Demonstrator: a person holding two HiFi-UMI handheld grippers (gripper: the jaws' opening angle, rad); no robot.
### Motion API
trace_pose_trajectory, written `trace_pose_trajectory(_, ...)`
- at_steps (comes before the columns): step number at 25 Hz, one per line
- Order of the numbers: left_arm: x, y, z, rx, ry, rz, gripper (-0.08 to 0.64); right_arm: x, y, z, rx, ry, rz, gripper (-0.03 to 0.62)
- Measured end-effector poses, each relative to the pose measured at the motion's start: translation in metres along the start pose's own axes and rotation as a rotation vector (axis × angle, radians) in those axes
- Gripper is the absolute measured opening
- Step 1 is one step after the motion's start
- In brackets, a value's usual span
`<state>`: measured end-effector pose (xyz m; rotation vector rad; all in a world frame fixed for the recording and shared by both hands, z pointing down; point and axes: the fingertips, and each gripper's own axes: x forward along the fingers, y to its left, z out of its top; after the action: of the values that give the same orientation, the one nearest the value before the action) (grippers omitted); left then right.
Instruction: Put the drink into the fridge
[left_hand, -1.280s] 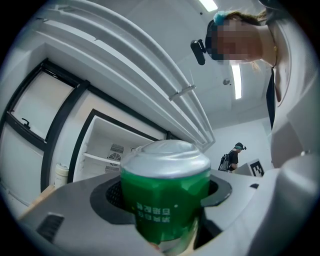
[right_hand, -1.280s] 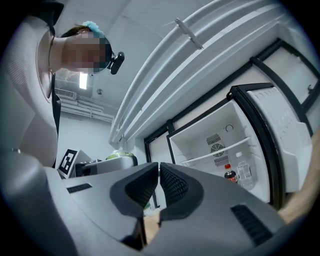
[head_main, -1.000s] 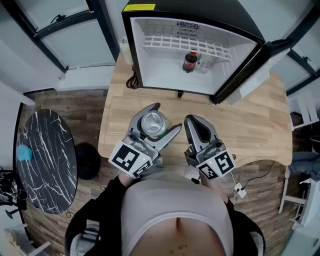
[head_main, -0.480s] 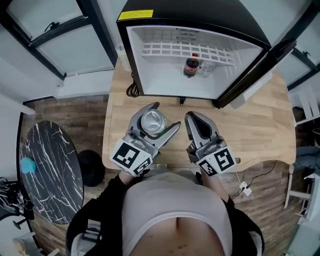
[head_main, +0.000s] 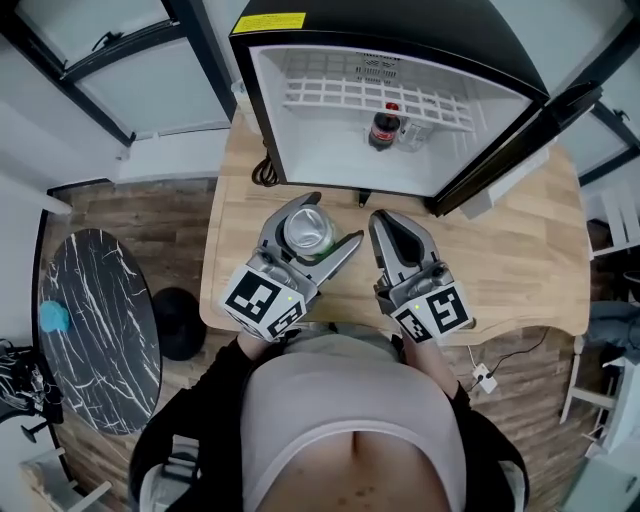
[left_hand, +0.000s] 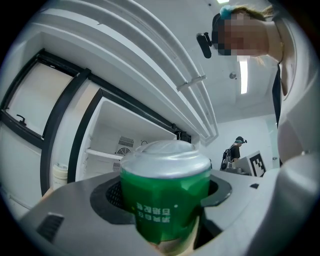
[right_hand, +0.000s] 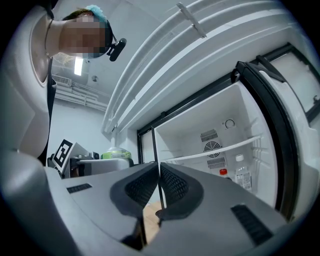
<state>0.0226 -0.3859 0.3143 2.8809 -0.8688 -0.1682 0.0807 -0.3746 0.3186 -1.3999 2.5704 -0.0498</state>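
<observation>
My left claw grips the green can over the desk's near edge, now slightly nearer the open fridge. My right claw is closed and empty. Placement is still to do.

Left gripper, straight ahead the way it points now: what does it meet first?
The left gripper, shut on the green can, points into the open fridge. The table stretch before it looks free; inside, probably the cola bottle or the back wall, depth unclear.
</observation>
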Motion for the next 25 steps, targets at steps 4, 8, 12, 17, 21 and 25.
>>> trace_pose_trajectory(4, 0.005, 0.003, 0.002, 0.012, -0.004, 0.022, 0.347, 0.002, -0.004, 0.003, 0.008, -0.001, 0.018, 0.032)
trace_pose_trajectory(8, 0.015, 0.008, -0.007, 0.009, 0.008, 0.031, 0.347, 0.002, -0.011, -0.003, 0.026, 0.014, 0.019, 0.032)
trace_pose_trajectory(12, 0.025, 0.012, -0.018, 0.010, 0.020, 0.030, 0.347, 0.001, -0.017, -0.005, 0.033, 0.023, 0.016, 0.032)
trace_pose_trajectory(17, 0.041, 0.021, -0.032, 0.009, 0.037, 0.030, 0.347, 0.001, -0.024, -0.010, 0.044, 0.041, 0.014, 0.032)
trace_pose_trajectory(21, 0.055, 0.027, -0.040, 0.010, 0.047, 0.024, 0.347, 0.003, -0.032, -0.017, 0.051, 0.060, 0.013, 0.032)
trace_pose_trajectory(25, 0.067, 0.033, -0.046, 0.008, 0.054, 0.020, 0.347, 0.006, -0.040, -0.021, 0.057, 0.072, 0.009, 0.032)
